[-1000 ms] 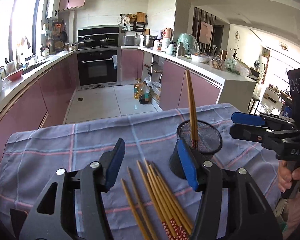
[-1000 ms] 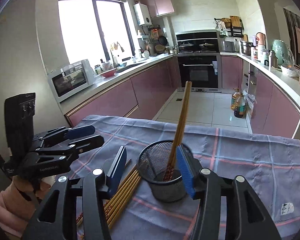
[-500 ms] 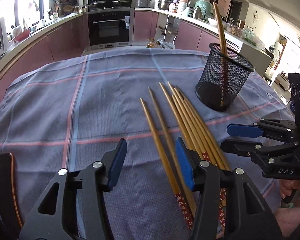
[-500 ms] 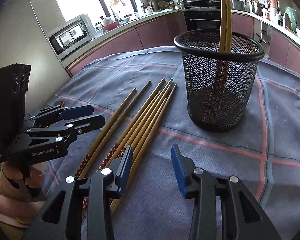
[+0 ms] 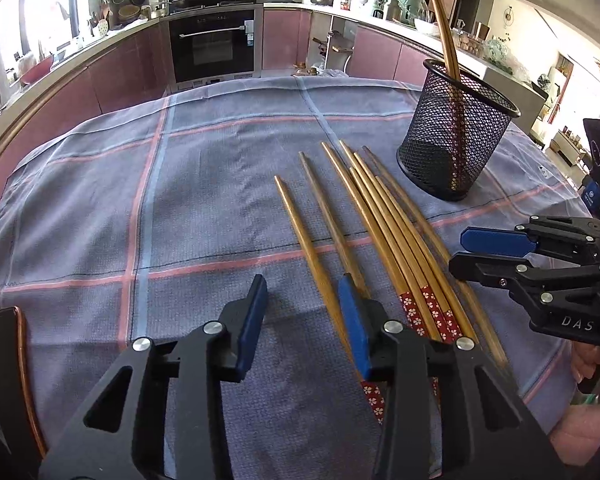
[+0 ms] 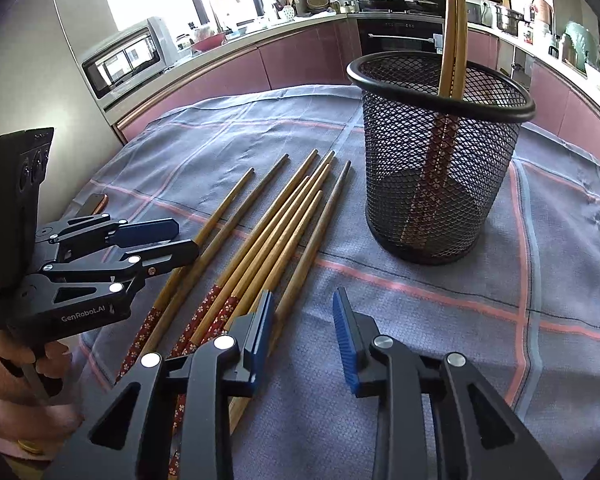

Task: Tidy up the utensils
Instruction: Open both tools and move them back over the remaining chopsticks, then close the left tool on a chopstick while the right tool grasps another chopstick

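Several wooden chopsticks (image 5: 380, 220) (image 6: 276, 224) with red flowered ends lie side by side on the plaid cloth. A black mesh cup (image 5: 456, 136) (image 6: 440, 160) stands upright beyond them with two chopsticks (image 5: 446, 32) (image 6: 454, 20) leaning inside. My left gripper (image 5: 303, 292) (image 6: 186, 236) is low over the cloth, jaws closing, with the row's leftmost chopstick between them near the right pad. My right gripper (image 6: 302, 300) (image 5: 460, 252) is also closing, with the chopstick nearest the cup just inside its left pad. Neither grips a chopstick.
A dark phone-like slab with a copper rim (image 5: 4, 360) (image 6: 96, 202) lies at the cloth's left edge. A person's hand (image 5: 588, 360) (image 6: 20, 360) holds each gripper handle. Beyond the table are pink kitchen cabinets and an oven (image 5: 212, 44).
Both grippers have dropped from above the cup down to the chopsticks on the cloth and tipped downward. Their jaws have narrowed around the outermost chopsticks.
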`<state>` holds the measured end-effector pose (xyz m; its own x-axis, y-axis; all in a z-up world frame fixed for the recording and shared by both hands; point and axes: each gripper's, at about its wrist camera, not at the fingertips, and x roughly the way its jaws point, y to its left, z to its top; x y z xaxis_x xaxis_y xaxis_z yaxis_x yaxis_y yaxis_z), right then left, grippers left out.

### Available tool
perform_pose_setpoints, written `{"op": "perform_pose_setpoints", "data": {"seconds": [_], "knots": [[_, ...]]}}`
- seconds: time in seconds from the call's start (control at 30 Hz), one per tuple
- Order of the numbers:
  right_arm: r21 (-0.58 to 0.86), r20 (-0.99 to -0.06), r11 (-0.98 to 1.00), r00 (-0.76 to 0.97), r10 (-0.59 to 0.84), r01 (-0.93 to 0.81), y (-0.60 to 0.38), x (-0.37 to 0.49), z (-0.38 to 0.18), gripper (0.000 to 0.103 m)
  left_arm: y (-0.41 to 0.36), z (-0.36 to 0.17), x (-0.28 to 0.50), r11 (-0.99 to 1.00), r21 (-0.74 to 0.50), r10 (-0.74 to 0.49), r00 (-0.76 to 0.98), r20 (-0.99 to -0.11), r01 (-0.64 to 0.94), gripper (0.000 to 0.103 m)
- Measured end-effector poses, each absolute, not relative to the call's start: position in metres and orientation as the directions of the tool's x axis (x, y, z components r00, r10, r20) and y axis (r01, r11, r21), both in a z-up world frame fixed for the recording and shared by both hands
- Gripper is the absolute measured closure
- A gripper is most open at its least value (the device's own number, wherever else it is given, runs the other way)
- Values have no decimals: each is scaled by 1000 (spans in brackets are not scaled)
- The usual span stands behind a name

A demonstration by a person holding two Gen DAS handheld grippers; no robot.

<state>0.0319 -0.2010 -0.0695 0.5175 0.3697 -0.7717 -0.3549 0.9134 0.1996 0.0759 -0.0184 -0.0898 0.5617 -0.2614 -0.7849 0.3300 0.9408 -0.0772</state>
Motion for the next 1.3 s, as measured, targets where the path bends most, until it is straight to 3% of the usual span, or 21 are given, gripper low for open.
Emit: {"op": "perform_pose_setpoints", "data": {"seconds": [0.37, 0.5, 0.63, 1.0, 1.3], "knots": [[162, -782, 928, 530, 329, -337, -190, 46, -72, 78, -24, -93, 87, 942, -83, -261, 556, -789, 324, 71], [211, -774, 924, 523, 358, -319, -193, 51, -73, 92, -28, -94, 89, 947, -79, -250, 564, -787, 311, 88], [244, -765, 921, 523, 375, -303, -197, 50, -74, 94, -25, -94, 91, 949, -117, -269, 562, -782, 292, 93], [289, -709, 891, 546, 445, -351, -205, 35, -58, 97, -21, -81, 76, 934, -172, -331, 580, -744, 313, 95], [268, -746, 872, 485, 457, -410, -194, 33, -64, 97, -26, -88, 68, 918, -171, -353, 543, -762, 357, 95]]}}
